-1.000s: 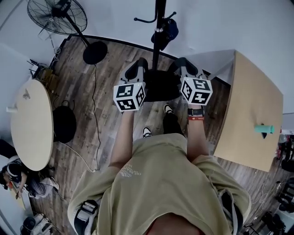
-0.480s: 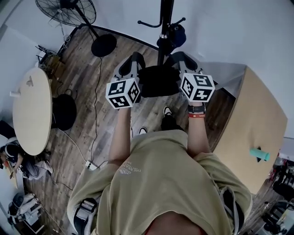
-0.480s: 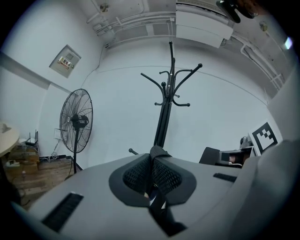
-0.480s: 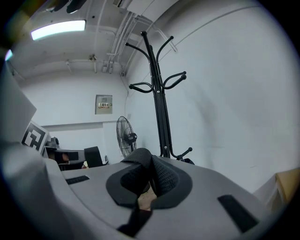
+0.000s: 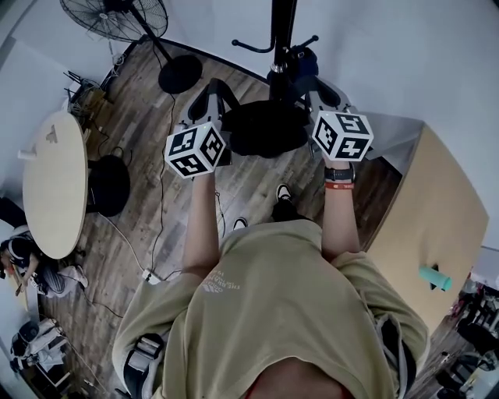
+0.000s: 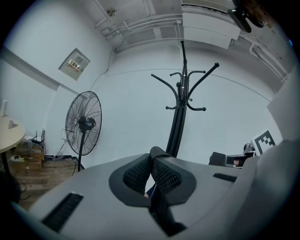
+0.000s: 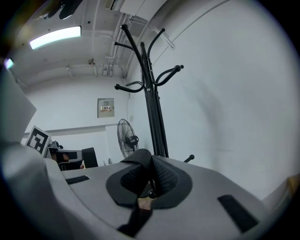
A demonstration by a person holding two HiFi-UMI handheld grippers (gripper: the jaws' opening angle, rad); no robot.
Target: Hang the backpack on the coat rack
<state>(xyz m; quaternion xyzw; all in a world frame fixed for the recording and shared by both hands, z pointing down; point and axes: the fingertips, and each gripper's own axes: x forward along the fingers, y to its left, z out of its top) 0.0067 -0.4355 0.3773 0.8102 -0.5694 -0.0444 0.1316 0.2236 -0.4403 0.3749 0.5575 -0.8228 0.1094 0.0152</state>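
In the head view a black backpack (image 5: 263, 128) hangs between my two grippers, above the wooden floor and just in front of the black coat rack pole (image 5: 281, 31). My left gripper (image 5: 213, 87) holds its left side and my right gripper (image 5: 318, 84) its right side. In the left gripper view the left gripper (image 6: 151, 160) is shut on a black strap (image 6: 158, 200), and the coat rack (image 6: 181, 105) stands straight ahead. The right gripper (image 7: 151, 164) is likewise shut on a black strap (image 7: 138, 159), with the rack (image 7: 151, 101) close ahead. A dark blue item (image 5: 302, 62) sits by the pole.
A standing fan (image 5: 125, 15) with its round base (image 5: 179, 75) stands left of the rack. A round pale table (image 5: 53, 195) and a black bag (image 5: 109, 187) are at the left. A wooden table (image 5: 433, 226) carrying a teal bottle (image 5: 434, 277) is at the right. A cable (image 5: 160, 179) trails on the floor.
Both grippers have carried the backpack up and forward, nearer the coat rack pole. They have also spread a little wider apart.
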